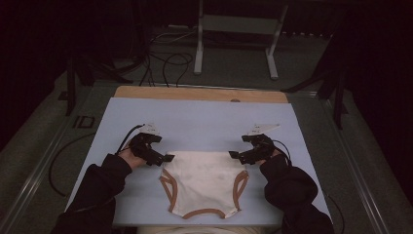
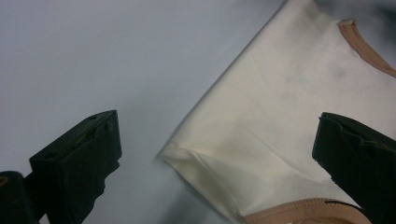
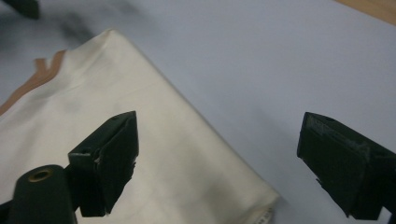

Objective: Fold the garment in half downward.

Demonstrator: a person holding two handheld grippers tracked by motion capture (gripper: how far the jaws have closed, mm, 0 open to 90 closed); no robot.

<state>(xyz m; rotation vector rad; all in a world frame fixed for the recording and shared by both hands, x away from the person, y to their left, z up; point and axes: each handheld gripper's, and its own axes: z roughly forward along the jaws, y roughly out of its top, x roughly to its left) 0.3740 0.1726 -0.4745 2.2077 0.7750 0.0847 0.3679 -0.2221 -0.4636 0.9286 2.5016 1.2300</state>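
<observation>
Near edge, high view: cream garment (image 1: 203, 181) lies flat on the pale blue mat (image 1: 204, 122), lower centre of frame, shaped like a pair of briefs; its narrow tan-bound hem points to the bottom of the frame and its wide straight edge faces the top, so the long axis of that straight edge runs left to right across the picture. Tan binding trims both curved leg openings and the bottom hem; the cloth looks a smooth, matte knit with faint creases. Left gripper (image 1: 165, 158) sits at the garment's upper left corner, right gripper (image 1: 234, 155) at its upper right corner, each held by a hand in a dark sleeve. Left gripper view: jaws stand well apart, the garment's corner (image 2: 280, 135) between them, a stitched folded seam at the corner and tan binding at lower right and upper right of frame; this stitching is not legible from above. Right gripper view: jaws likewise spread wide, nothing clamped, left jaw over the cloth (image 3: 116, 121), right jaw over bare mat; the corner shows a doubled edge at bottom centre. Farther off, high view: a bare wooden strip (image 1: 199, 93) along the mat's top edge, then dark floor with cables (image 1: 165, 63) and a grey metal stand (image 1: 234, 39) at the upper centre
</observation>
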